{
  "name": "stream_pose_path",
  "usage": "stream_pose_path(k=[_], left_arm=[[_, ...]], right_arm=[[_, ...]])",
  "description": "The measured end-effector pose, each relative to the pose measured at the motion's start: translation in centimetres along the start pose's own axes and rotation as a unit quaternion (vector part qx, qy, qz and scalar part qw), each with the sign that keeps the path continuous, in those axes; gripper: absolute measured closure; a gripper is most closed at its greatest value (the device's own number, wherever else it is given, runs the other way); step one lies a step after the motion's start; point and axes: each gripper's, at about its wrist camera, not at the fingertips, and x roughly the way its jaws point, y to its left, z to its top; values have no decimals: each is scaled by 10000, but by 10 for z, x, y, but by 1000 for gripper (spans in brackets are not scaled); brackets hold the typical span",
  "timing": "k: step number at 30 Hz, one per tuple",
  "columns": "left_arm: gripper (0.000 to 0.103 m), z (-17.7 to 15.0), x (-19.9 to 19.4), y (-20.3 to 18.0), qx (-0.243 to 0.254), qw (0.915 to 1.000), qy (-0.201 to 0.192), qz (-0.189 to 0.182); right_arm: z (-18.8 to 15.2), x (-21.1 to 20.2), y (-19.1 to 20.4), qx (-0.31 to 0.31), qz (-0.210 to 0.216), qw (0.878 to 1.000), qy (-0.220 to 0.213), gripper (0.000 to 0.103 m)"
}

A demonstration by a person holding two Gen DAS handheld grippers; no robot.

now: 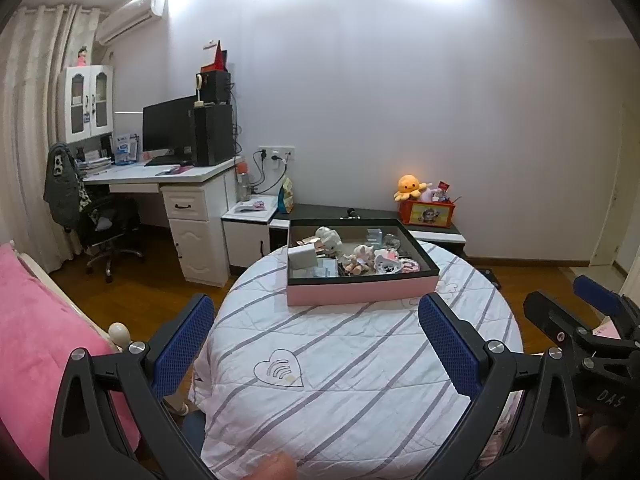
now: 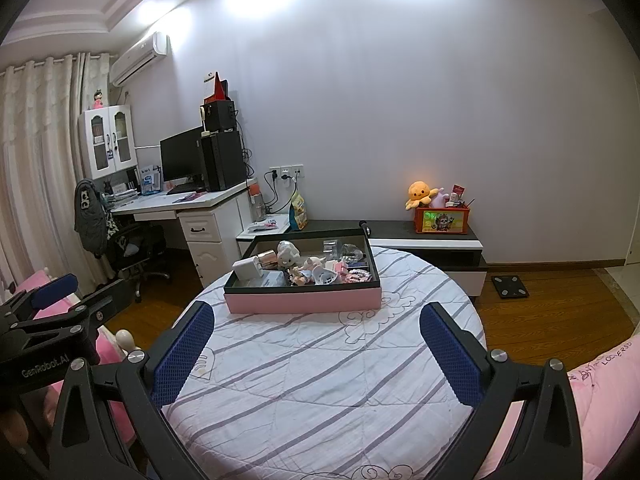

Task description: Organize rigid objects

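The round desk (image 1: 360,380), covered by a white quilted cloth with grey stripes and stitched heart outlines, fills the middle of both views. Behind it along the pale wall runs a low black-and-white cabinet (image 2: 440,246), and to the far left stands a white computer workstation (image 1: 192,196) carrying a black monitor (image 1: 168,124) and a black tower case (image 1: 213,134). A pink plush cushion (image 1: 36,320) lies at the left edge of the left wrist view.

On the far half of the round desk sits a shallow rectangular box with pink sides and a black rim (image 1: 360,290), the same box appearing in the right wrist view (image 2: 304,302). Inside it lie the small rigid objects in a loose jumble: a white square block (image 2: 247,268) at the near left, a white doll figurine (image 2: 288,256) near the middle, a pale pink toy figure (image 1: 362,256) beside it, and some clear pieces toward the back that are too small to make out.

On the low cabinet's right end rests an orange printed storage box (image 2: 442,220) with a yellow octopus plush (image 2: 420,194) on top.

The left tongs (image 1: 316,344) hang over the near part of the desk with blue-padded fingers spread wide and nothing between them. The right tongs (image 2: 316,348) are likewise spread wide and empty, well apart from the pink box.
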Motion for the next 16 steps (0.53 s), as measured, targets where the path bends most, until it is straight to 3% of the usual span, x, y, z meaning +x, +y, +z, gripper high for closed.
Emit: stream_pose_path(k=[16], left_arm=[[0, 1, 2, -3, -54, 9998, 6, -209]], right_arm=[[1, -1, -3, 17, -18, 10000, 9, 0]])
